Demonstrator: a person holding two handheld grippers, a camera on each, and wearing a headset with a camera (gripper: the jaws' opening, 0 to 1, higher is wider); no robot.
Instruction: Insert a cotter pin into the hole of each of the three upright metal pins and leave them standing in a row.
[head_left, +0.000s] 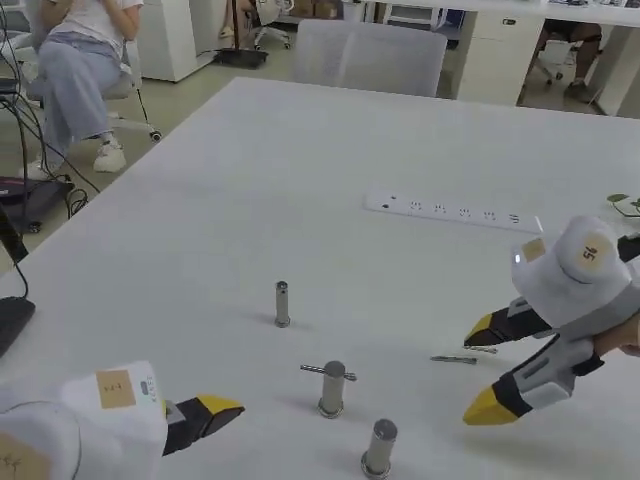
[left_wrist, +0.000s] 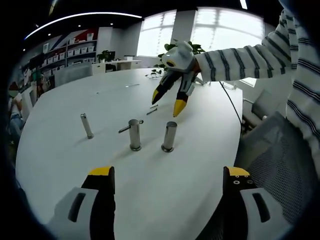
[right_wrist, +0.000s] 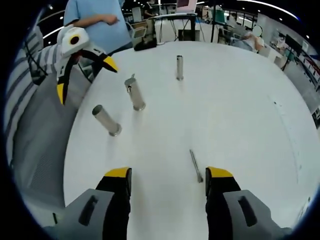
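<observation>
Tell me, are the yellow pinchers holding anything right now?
No, nothing is held. The left gripper and the right gripper are both open and empty. A cotter pin lies loose on the table.

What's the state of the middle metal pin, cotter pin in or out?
In. A cotter pin runs crosswise through the middle metal pin near its top, sticking out on both sides.

Bright, even light covers the white bench (head_left: 300, 180), leaving faint shadows. Windows (left_wrist: 220, 30) glare in the left gripper view; both gripper views bend at the edges.
</observation>
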